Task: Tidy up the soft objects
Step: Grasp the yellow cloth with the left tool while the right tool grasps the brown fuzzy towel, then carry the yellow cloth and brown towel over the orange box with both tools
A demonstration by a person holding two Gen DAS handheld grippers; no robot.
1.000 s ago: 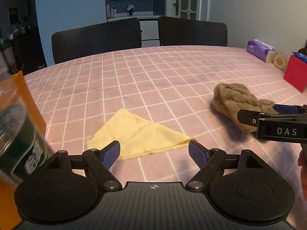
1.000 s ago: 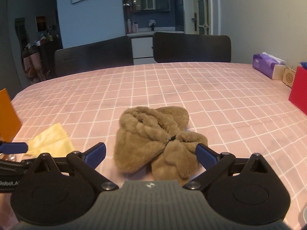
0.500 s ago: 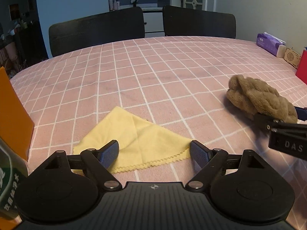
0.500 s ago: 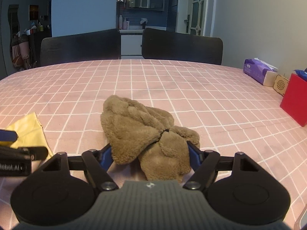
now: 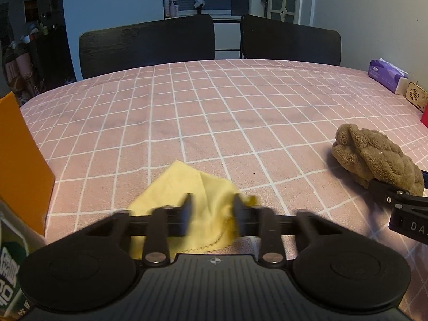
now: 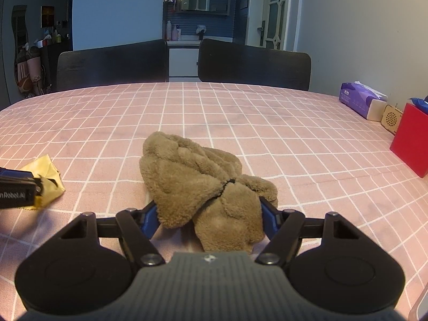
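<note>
A yellow cloth (image 5: 184,184) lies on the pink checked tablecloth (image 5: 214,112), bunched up between the fingers of my left gripper (image 5: 211,214). Its jaws are closing, blurred by motion, and they squeeze the cloth into folds. From the right wrist view the same cloth (image 6: 48,165) sits crumpled at the left gripper's tip (image 6: 34,184). A brown fluffy towel (image 6: 192,171), tied in the middle, rests between the blue pads of my right gripper (image 6: 208,211). Those jaws are closing too and press into its near end. In the left wrist view the towel (image 5: 374,155) lies at the right.
An orange panel (image 5: 18,165) and a green-labelled bottle (image 5: 10,262) stand close on the left. At the table's right edge are a purple tissue pack (image 6: 358,99), a small wooden speaker (image 6: 392,117) and a red box (image 6: 409,141). Two dark chairs (image 6: 112,64) stand behind the table.
The left jaws have swung in from wide open and gathered the flat yellow cloth into a bunch. The right jaws have narrowed onto the brown towel's near end.
</note>
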